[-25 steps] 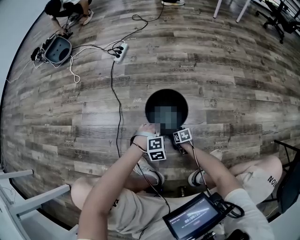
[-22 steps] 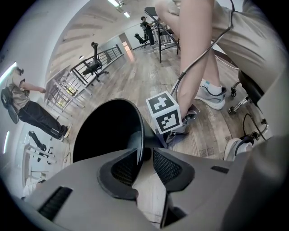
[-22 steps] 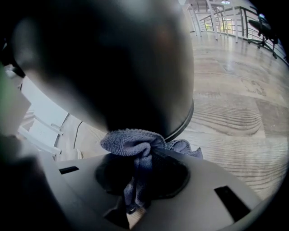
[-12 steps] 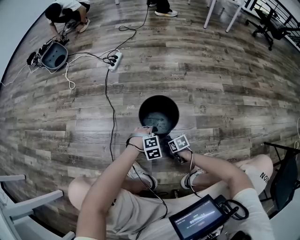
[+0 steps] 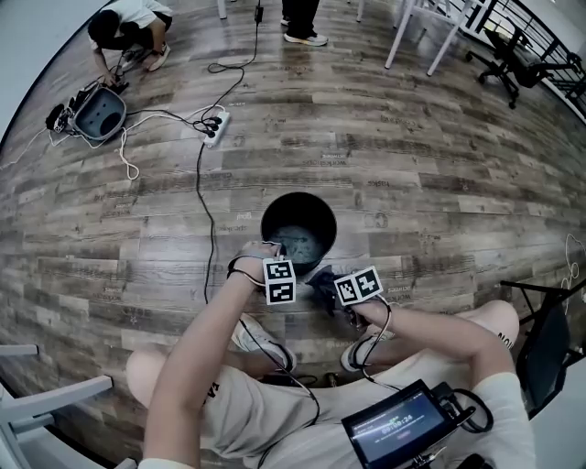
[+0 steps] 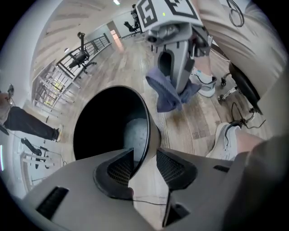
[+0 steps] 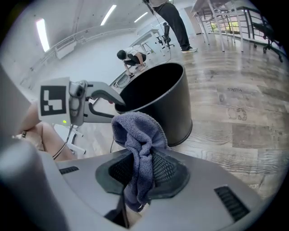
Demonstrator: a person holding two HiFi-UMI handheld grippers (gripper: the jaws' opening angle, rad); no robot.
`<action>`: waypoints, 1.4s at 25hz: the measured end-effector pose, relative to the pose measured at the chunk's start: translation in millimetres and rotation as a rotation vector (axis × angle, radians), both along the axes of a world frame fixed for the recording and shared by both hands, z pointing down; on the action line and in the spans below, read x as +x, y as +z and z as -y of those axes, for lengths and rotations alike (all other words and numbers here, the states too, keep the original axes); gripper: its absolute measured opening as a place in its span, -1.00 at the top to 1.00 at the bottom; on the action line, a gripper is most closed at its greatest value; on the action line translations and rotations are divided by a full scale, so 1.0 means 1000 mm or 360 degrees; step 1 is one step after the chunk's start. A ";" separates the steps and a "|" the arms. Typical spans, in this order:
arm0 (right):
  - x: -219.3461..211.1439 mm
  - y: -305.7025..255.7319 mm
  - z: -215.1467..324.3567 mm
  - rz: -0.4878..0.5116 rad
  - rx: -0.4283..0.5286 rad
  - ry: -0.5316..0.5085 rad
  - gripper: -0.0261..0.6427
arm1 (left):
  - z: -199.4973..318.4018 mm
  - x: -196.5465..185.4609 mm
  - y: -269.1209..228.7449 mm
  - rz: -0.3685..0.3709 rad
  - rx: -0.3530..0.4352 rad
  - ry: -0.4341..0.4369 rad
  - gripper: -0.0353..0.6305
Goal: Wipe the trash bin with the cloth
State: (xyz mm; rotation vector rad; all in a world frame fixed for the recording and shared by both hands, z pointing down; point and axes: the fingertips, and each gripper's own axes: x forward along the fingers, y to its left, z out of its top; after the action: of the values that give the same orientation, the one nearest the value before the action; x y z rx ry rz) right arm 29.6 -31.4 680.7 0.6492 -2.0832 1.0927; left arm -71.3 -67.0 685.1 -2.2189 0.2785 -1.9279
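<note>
The black trash bin [image 5: 298,227] stands upright on the wooden floor in front of my knees. My left gripper [image 5: 282,259] is shut on the bin's near rim; in the left gripper view the bin [image 6: 113,124] wall runs between the pads of the left gripper [image 6: 144,164]. My right gripper [image 5: 331,282] is just right of the bin's near side and shut on a grey-blue cloth [image 5: 320,278]. In the right gripper view the cloth [image 7: 137,140] bunches up out of the right gripper [image 7: 141,173], a short way from the bin [image 7: 158,101] wall.
A black cable [image 5: 203,220] runs past the bin's left side to a power strip [image 5: 212,125]. Far left, a person [image 5: 128,20] crouches by a round device [image 5: 92,110]. White chair legs [image 5: 412,32] and an office chair [image 5: 508,55] stand far off. My shoes [image 5: 261,339] are below.
The right gripper with the cloth has drawn back from the bin's rim toward the right. The left gripper stays on the rim. The head view has shifted, so the bin sits further left.
</note>
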 end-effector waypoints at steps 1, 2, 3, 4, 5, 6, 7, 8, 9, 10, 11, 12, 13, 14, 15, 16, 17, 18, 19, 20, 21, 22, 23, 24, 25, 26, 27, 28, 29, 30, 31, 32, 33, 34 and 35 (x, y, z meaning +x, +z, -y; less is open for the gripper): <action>0.000 -0.010 0.000 0.0015 0.0006 0.0006 0.68 | 0.001 -0.004 0.001 0.0019 0.0013 0.0022 0.40; 0.000 -0.019 0.000 0.0028 0.0016 0.0004 0.68 | 0.001 -0.007 0.002 0.0033 0.0035 0.0046 0.40; -0.001 -0.029 -0.001 0.0041 0.0029 -0.0002 0.68 | 0.002 -0.008 0.004 0.0047 0.0062 0.0070 0.40; -0.001 -0.039 -0.001 0.0054 0.0045 -0.0008 0.68 | 0.003 -0.009 0.006 0.0063 0.0093 0.0092 0.40; -0.002 -0.048 -0.001 0.0070 0.0061 -0.0010 0.68 | 0.004 -0.010 0.008 0.0081 0.0126 0.0112 0.40; -0.002 -0.055 -0.001 0.0087 0.0076 -0.0008 0.68 | 0.005 -0.010 0.010 0.0098 0.0161 0.0126 0.40; -0.001 -0.062 -0.001 0.0106 0.0088 -0.0001 0.68 | 0.007 -0.011 0.012 0.0112 0.0193 0.0132 0.40; -0.001 -0.070 0.000 0.0127 0.0098 0.0010 0.68 | 0.009 -0.011 0.014 0.0121 0.0214 0.0131 0.41; -0.001 -0.076 0.000 0.0147 0.0110 0.0022 0.68 | 0.009 -0.011 0.015 0.0127 0.0221 0.0127 0.43; 0.000 -0.082 0.002 0.0160 0.0126 0.0033 0.68 | 0.010 -0.011 0.015 0.0132 0.0216 0.0121 0.43; 0.001 -0.085 0.004 0.0167 0.0146 0.0042 0.68 | 0.010 -0.010 0.016 0.0136 0.0204 0.0112 0.43; 0.002 -0.088 0.007 0.0170 0.0168 0.0050 0.68 | 0.010 -0.010 0.016 0.0138 0.0190 0.0099 0.43; 0.002 -0.089 0.011 0.0170 0.0184 0.0058 0.68 | 0.010 -0.009 0.016 0.0138 0.0178 0.0084 0.43; 0.002 -0.090 0.014 0.0172 0.0193 0.0066 0.68 | 0.011 -0.009 0.015 0.0140 0.0167 0.0066 0.43; 0.001 -0.091 0.016 0.0177 0.0193 0.0072 0.68 | 0.011 -0.009 0.015 0.0142 0.0158 0.0047 0.43; 0.000 -0.091 0.018 0.0180 0.0191 0.0077 0.68 | 0.011 -0.009 0.015 0.0145 0.0152 0.0026 0.43; -0.001 -0.090 0.019 0.0178 0.0192 0.0080 0.68 | 0.011 -0.009 0.015 0.0146 0.0149 0.0005 0.42; -0.001 -0.088 0.021 0.0175 0.0196 0.0081 0.68 | 0.011 -0.009 0.015 0.0145 0.0147 -0.0018 0.42; -0.002 -0.086 0.022 0.0173 0.0199 0.0080 0.68 | 0.011 -0.008 0.015 0.0142 0.0145 -0.0039 0.41; -0.003 -0.084 0.022 0.0168 0.0200 0.0078 0.68 | 0.011 -0.007 0.015 0.0137 0.0144 -0.0059 0.41; -0.003 -0.081 0.021 0.0163 0.0197 0.0075 0.68 | 0.010 -0.005 0.015 0.0130 0.0143 -0.0077 0.41; -0.004 -0.079 0.020 0.0157 0.0189 0.0071 0.68 | 0.009 -0.003 0.014 0.0122 0.0142 -0.0095 0.41; -0.004 -0.076 0.018 0.0150 0.0178 0.0067 0.68 | 0.008 -0.001 0.014 0.0113 0.0140 -0.0115 0.41; -0.005 -0.073 0.017 0.0143 0.0170 0.0062 0.68 | 0.008 0.000 0.014 0.0105 0.0137 -0.0137 0.41; -0.005 -0.070 0.017 0.0138 0.0163 0.0058 0.68 | 0.008 0.001 0.014 0.0100 0.0133 -0.0161 0.41; -0.006 -0.067 0.017 0.0135 0.0159 0.0055 0.68 | 0.008 0.002 0.014 0.0094 0.0130 -0.0186 0.41; -0.008 -0.066 0.017 0.0133 0.0154 0.0052 0.68 | 0.008 0.004 0.013 0.0088 0.0126 -0.0211 0.41; -0.009 -0.063 0.017 0.0131 0.0149 0.0049 0.68 | 0.007 0.005 0.013 0.0080 0.0121 -0.0237 0.41; -0.011 -0.060 0.016 0.0127 0.0141 0.0044 0.68 | 0.006 0.008 0.013 0.0068 0.0114 -0.0264 0.41; -0.012 -0.057 0.015 0.0121 0.0134 0.0037 0.68 | 0.005 0.010 0.013 0.0052 0.0103 -0.0294 0.41; -0.014 -0.054 0.015 0.0112 0.0131 0.0030 0.68 | 0.003 0.013 0.012 0.0031 0.0090 -0.0325 0.41; -0.016 -0.051 0.015 0.0105 0.0132 0.0021 0.68 | 0.002 0.016 0.012 0.0006 0.0074 -0.0354 0.41; -0.018 -0.049 0.017 0.0094 0.0139 0.0009 0.68 | 0.000 0.019 0.011 -0.0020 0.0058 -0.0376 0.42; -0.020 -0.046 0.019 0.0076 0.0150 -0.0005 0.68 | -0.001 0.021 0.010 -0.0043 0.0046 -0.0387 0.42; -0.020 -0.042 0.021 0.0052 0.0158 -0.0020 0.68 | -0.002 0.023 0.009 -0.0061 0.0038 -0.0386 0.43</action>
State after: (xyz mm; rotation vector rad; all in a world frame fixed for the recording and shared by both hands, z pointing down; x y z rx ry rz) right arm 9.3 -52.1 639.1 0.6695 -2.1780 1.0042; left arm -48.7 -65.1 694.3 -2.2998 0.5989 -1.9863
